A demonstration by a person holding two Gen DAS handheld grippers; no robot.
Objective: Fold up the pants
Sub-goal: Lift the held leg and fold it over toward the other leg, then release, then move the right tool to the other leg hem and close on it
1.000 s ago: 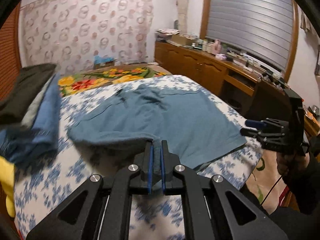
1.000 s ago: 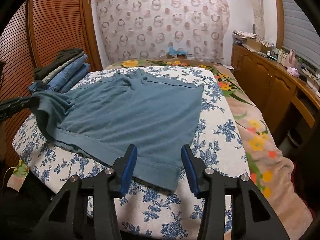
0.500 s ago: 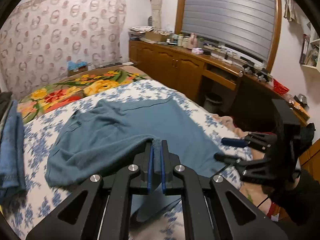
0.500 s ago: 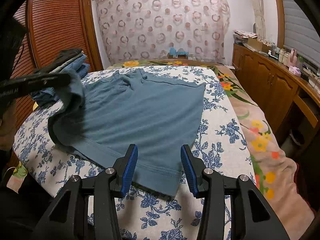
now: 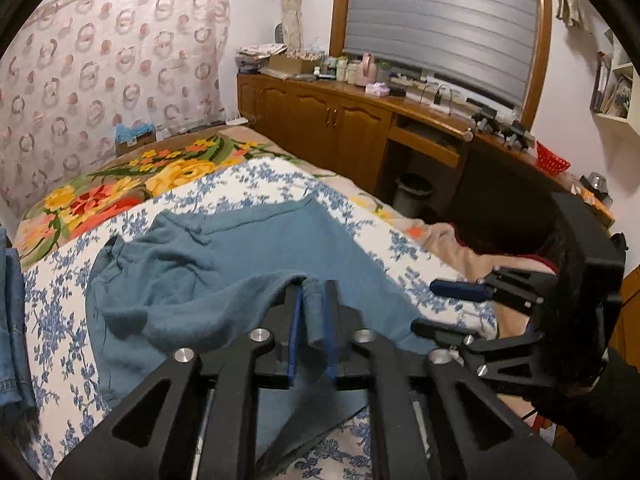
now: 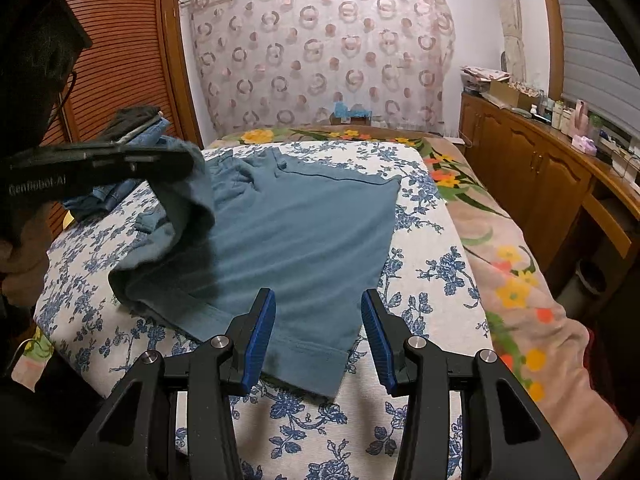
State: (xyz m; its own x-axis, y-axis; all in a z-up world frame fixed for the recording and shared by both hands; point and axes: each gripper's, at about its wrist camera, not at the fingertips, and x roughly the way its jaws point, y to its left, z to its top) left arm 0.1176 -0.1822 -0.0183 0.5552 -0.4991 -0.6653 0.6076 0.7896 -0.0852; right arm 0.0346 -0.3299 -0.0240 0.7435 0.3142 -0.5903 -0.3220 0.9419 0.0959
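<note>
Left gripper [image 5: 312,312]: our jaws pinch a bunched pants [image 6: 304,232] edge, raised off the bed [image 6: 432,280].
Right gripper [image 6: 318,332]: jaws wide apart, holding nothing, poised over the near hem.
Pants: blue, flat on the floral sheet, left side lifted.
Doing it well: we'd carry the edge across level, meeting the far side before letting go.

In the right wrist view, the left gripper [image 6: 176,164] hides the lifted corner of the pants [image 6: 288,232] and part of the stacked jeans [image 6: 100,196] at middle left. In the left wrist view, those jeans [image 5: 12,320] are cut off by the left edge, and the small bottles [image 5: 348,70] on the cabinet [image 5: 320,112] are too small to tell apart.
</note>
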